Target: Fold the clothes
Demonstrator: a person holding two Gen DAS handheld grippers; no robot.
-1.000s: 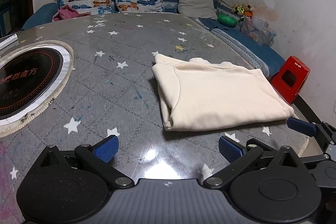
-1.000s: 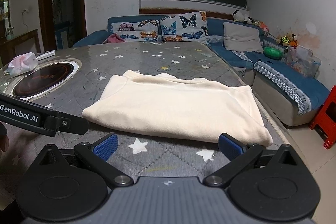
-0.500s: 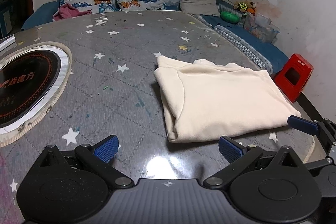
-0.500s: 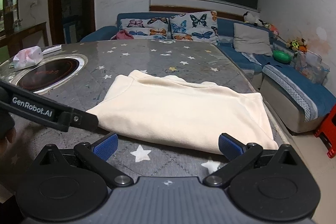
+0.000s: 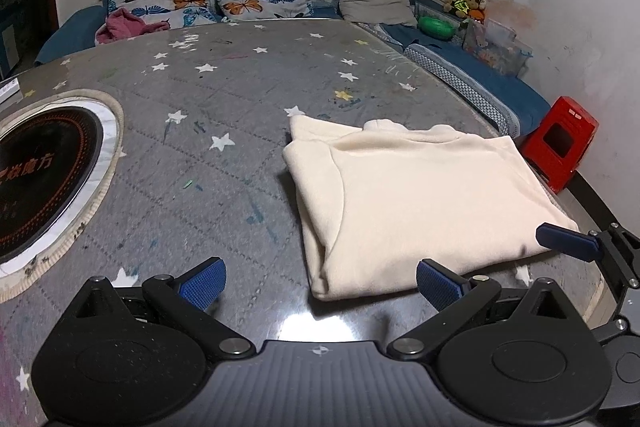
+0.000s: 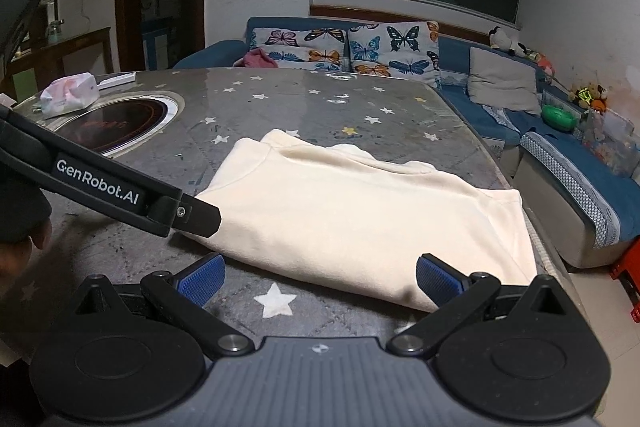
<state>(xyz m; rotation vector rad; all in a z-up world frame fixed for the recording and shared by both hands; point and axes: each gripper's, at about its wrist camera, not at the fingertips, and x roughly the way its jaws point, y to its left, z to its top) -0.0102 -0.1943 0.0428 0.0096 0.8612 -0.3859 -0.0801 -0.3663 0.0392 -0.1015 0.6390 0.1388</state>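
We see the folded cream fleece garment [image 5: 416, 203] lying flat on the grey star-patterned quilted tabletop [image 5: 224, 131], near its edge. Our left gripper [image 5: 320, 281] and right gripper [image 6: 320, 279] both hover before it, jaws spread wide, holding nothing.

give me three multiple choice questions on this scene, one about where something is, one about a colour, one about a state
1. Where is the folded garment on the table?
A. inside the round burner
B. near the edge toward the sofa
C. hanging off the far end

2. What colour is the stool on the floor?
A. red
B. green
C. white

3. How do the left tool and the right tool stand?
A. both shut on cloth
B. one shut, one open
C. both open, holding nothing

Answers: 1 B, the garment lies flat by the table edge next to the sofa, away from the burner. 2 A, the stool is bright red. 3 C, both pairs of blue pads are spread with no cloth between them.
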